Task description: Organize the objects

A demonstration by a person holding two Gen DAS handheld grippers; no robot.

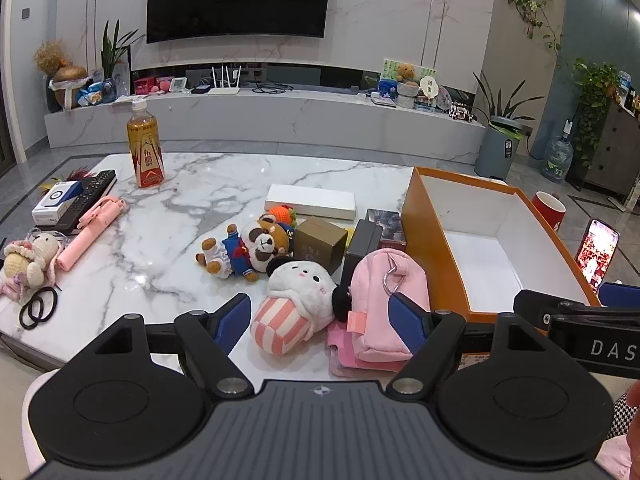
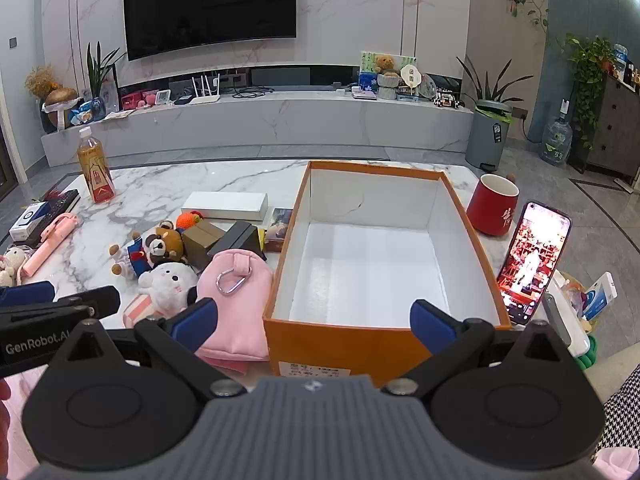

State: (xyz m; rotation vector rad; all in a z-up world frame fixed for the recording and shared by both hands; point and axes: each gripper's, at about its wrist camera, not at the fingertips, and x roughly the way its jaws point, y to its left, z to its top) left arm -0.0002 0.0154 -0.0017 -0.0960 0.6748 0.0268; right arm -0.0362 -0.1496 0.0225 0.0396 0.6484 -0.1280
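a: how far along?
b: barely begun. the orange cardboard box (image 2: 384, 344) with the white inside sits empty at the right of the marble worktop (image 1: 168, 216).
a: and the fingers?
b: left gripper (image 1: 320, 320) and right gripper (image 2: 316, 318) both spread, holding nothing. the white plush toy (image 1: 300, 296) and pink fabric pouch (image 2: 236, 304) lie just left of the box.

Readable lettering on the handheld rigs

White letters "DAS", cut off by the frame edge, stand on the black body of the right tongs (image 1: 600, 300) in the left wrist view. "GenRobot.AI" is printed in white on the black body of the left tongs (image 2: 28, 294) in the right wrist view. The orange box's end label (image 2: 316, 370) and the red mug's white characters (image 2: 505, 218) are too blurred to read.
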